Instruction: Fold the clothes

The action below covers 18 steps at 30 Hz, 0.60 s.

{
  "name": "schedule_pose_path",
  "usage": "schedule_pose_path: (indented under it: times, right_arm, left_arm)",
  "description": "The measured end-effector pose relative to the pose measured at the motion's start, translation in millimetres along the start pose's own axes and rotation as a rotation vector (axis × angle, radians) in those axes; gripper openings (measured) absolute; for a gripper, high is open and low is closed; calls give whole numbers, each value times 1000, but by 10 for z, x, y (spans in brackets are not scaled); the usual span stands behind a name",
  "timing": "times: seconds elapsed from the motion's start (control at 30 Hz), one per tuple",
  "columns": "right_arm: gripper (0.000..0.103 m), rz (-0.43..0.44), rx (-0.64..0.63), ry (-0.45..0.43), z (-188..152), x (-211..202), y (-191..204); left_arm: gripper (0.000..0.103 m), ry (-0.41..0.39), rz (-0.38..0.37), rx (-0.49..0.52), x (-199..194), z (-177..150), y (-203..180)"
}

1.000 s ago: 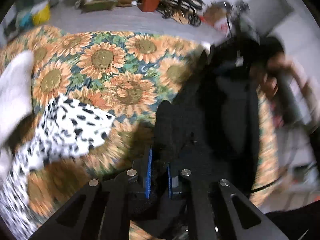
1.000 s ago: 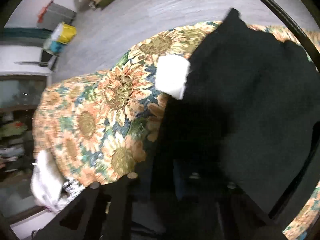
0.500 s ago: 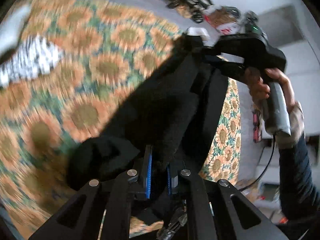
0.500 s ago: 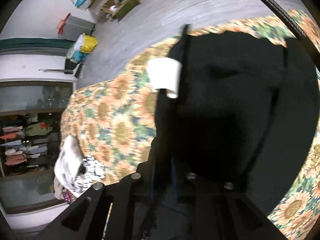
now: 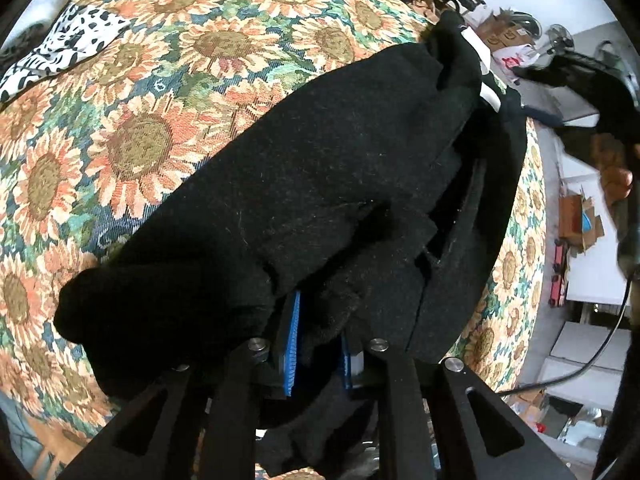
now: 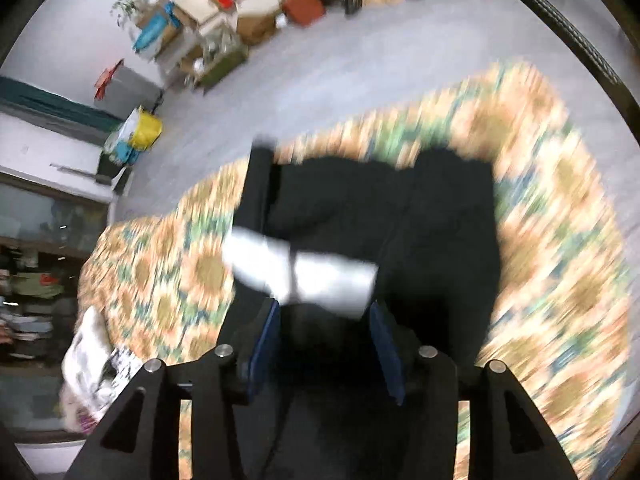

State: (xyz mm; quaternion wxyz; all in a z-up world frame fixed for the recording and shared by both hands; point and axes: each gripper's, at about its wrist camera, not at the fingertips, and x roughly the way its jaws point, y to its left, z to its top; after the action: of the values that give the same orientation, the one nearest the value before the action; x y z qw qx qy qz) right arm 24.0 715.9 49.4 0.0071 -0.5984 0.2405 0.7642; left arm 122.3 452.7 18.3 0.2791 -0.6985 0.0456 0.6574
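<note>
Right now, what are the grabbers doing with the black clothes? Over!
Left fingers just easing, black garment between them. Right fingers just opened, garment let go. Spotted cloth well clear.

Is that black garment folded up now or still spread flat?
Folded over: the black garment lies doubled in layers on the sunflower cloth, not yet neat.

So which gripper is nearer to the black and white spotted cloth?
Left. The left gripper, with the black garment between its jaws, is closer to the spotted cloth. The right gripper is open at the garment's far end.
</note>
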Motion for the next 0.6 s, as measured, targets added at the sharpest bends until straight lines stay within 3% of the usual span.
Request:
schedule_pose_path:
  times: [0.07, 0.2, 0.3, 0.4, 0.47, 0.6]
  right_arm:
    - [62, -1, 0, -38, 141, -93, 15]
    - [62, 55, -9, 4, 377, 14, 118]
    - [61, 42, -58, 32, 519, 221, 233]
    - [62, 24, -82, 60, 670, 438, 345]
    - [65, 28, -56, 129, 762, 686, 424]
    - [66, -80, -88, 181, 772, 998, 556]
  left_arm:
    - [19, 8, -4, -8, -8, 27, -11]
    - [21, -12, -73, -103, -211, 99, 73]
    - [26, -65, -96, -137, -433, 129, 114]
    - [45, -93, -90, -164, -584, 171, 150]
    - [64, -87, -117, -179, -605, 149, 169]
    - [62, -4, -87, -153, -197, 99, 105]
